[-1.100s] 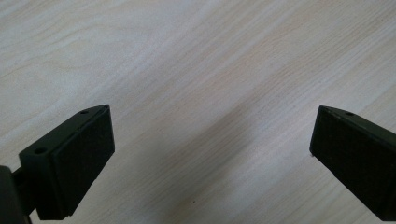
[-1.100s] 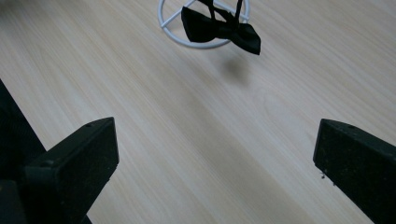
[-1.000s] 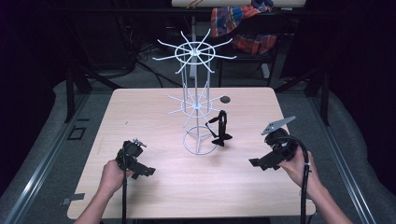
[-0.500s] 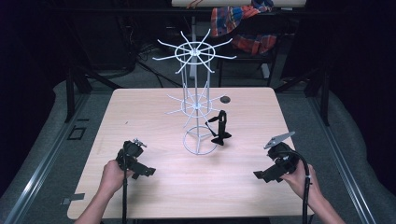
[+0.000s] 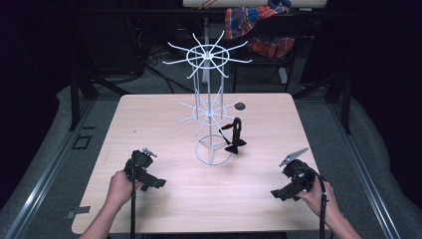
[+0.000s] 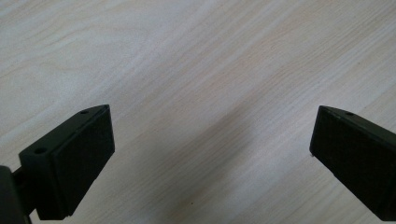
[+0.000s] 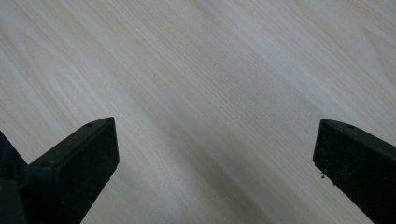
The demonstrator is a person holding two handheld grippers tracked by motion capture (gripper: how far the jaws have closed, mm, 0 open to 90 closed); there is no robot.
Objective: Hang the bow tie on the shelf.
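A white wire rack (image 5: 209, 107) with two tiers of spokes stands mid-table on a ring base. A black object (image 5: 235, 135) hangs from a lower spoke beside the base. My left gripper (image 5: 154, 182) rests low over the table's front left, held in a hand, and its jaws stand wide apart over bare wood (image 6: 210, 135). At the front right my right gripper (image 5: 278, 194) is open too, with nothing between its fingers (image 7: 74, 168). Both grippers point at the tabletop.
A small dark disc (image 5: 240, 105) lies on the wooden table (image 5: 159, 114) behind the rack. Plaid cloth (image 5: 259, 25) hangs on a chair beyond the far edge. Dark floor and metal rails surround the table.
My right gripper has drawn back toward the front right edge and dropped lower. The left gripper has stayed put.
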